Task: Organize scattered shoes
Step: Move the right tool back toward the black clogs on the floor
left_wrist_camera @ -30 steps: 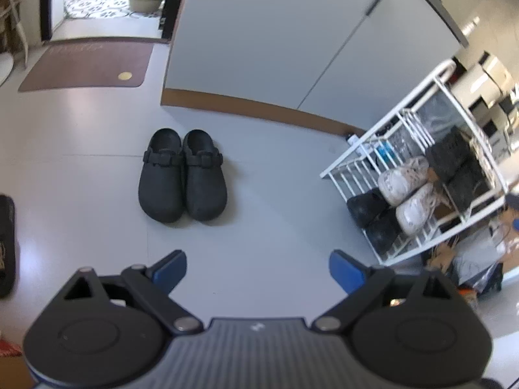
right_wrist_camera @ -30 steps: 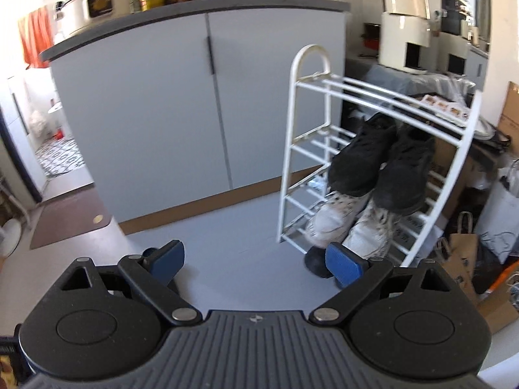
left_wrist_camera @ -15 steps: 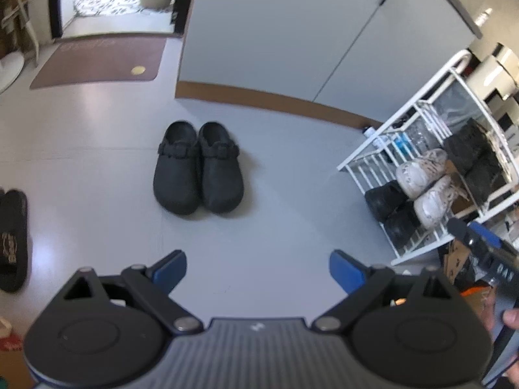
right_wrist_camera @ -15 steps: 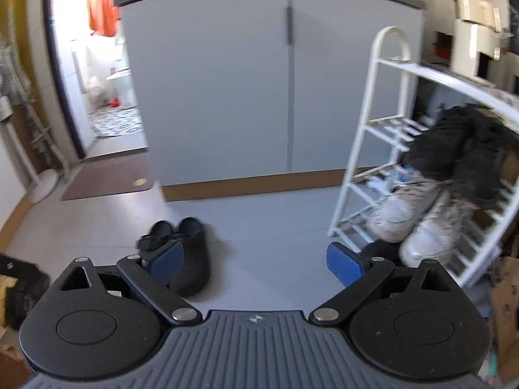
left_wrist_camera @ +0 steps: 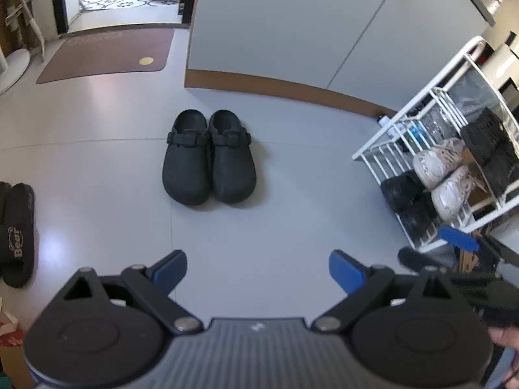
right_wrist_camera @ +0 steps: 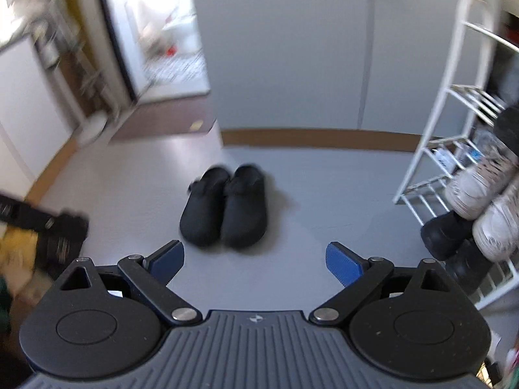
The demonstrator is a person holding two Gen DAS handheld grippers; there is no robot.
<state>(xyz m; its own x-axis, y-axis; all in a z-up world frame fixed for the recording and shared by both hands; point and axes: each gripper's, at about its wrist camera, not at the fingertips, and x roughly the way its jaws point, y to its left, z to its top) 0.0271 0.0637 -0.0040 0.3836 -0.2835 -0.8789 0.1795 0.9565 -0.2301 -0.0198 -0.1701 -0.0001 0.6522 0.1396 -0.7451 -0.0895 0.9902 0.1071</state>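
Observation:
A pair of black clogs (left_wrist_camera: 209,157) stands side by side on the grey floor, toes toward me, also seen as the clogs (right_wrist_camera: 223,207) in the right wrist view. My left gripper (left_wrist_camera: 258,269) hovers open above the floor in front of them, holding nothing. My right gripper (right_wrist_camera: 254,257) is open too and faces the same pair from nearer the rack; it shows at the right edge of the left wrist view as the right gripper (left_wrist_camera: 460,246). A black slide sandal (left_wrist_camera: 18,233) lies at far left.
A white wire shoe rack (left_wrist_camera: 431,149) at the right holds white sneakers (left_wrist_camera: 444,175) and black shoes; the rack (right_wrist_camera: 454,136) also fills the right wrist view's right side. A grey cabinet (left_wrist_camera: 308,22) stands behind the clogs. A brown mat (left_wrist_camera: 107,53) lies by the doorway.
Both grippers have swung left toward the clogs, which now sit nearer the centre of both views. The right gripper has entered the left wrist view. Both stay open.

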